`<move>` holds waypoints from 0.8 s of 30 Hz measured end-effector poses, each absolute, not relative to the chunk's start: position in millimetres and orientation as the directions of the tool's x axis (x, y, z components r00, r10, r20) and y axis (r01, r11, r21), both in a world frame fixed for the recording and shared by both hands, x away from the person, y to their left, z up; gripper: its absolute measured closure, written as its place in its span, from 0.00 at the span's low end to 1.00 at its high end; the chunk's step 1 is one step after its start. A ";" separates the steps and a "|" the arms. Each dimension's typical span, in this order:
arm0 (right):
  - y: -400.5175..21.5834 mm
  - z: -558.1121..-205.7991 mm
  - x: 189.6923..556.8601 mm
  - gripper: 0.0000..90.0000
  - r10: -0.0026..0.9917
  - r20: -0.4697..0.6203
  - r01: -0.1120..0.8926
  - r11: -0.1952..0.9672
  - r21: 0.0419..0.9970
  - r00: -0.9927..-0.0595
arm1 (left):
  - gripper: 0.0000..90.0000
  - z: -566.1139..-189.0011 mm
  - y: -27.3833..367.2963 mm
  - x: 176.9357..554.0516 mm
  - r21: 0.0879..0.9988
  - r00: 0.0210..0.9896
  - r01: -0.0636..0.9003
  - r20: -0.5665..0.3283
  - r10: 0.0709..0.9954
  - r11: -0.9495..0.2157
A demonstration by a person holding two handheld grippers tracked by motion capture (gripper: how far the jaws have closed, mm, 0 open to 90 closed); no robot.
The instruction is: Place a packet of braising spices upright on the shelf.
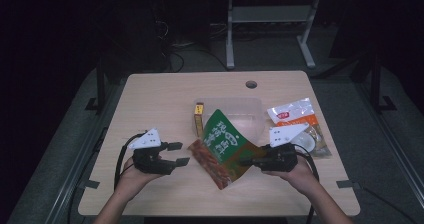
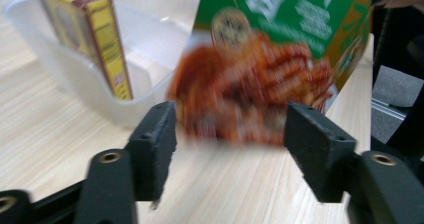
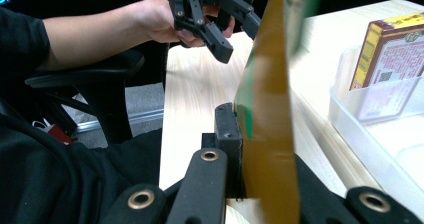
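In the left gripper view the green snack bag [image 2: 260, 79] is smeared by blur, its print unreadable and its top cut off. In the right gripper view the bag hides the far jaw, and the yellow box [image 3: 395, 51] runs off the edge.

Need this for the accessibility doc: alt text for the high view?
A person at a wooden table holds a green snack bag in the right tool, shut on its edge, while the left tool hangs open beside it. Behind the bag is a clear plastic tub holding a yellow box.
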State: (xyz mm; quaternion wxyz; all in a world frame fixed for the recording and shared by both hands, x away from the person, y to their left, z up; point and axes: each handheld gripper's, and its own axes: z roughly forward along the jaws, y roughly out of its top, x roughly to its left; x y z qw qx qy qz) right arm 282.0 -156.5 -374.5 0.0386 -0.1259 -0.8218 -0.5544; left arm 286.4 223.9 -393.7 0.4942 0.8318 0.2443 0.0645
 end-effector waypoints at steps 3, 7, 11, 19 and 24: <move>-161.0 -370.3 282.3 1.00 0.180 0.189 0.242 0.349 0.905 -0.965 | 0.36 -396.2 228.3 283.9 0.847 0.865 0.354 -0.135 0.483 -0.396; -170.3 -364.0 283.6 1.00 0.189 0.179 0.235 0.333 0.913 -0.965 | 0.30 -405.2 233.1 276.5 0.823 0.857 0.373 -0.130 0.498 -0.428; -176.6 -356.9 283.3 1.00 0.202 0.159 0.220 0.329 0.918 -0.966 | 0.27 -414.8 237.6 269.7 0.804 0.852 0.395 -0.138 0.505 -0.445; -186.8 -335.0 284.0 1.00 0.206 0.103 0.172 0.354 0.919 -0.973 | 0.24 -423.6 236.4 271.9 0.784 0.849 0.410 -0.142 0.509 -0.465; -193.9 -323.7 289.8 1.00 0.233 0.083 0.166 0.360 0.918 -0.969 | 0.23 -426.6 235.0 272.7 0.779 0.852 0.409 -0.140 0.504 -0.476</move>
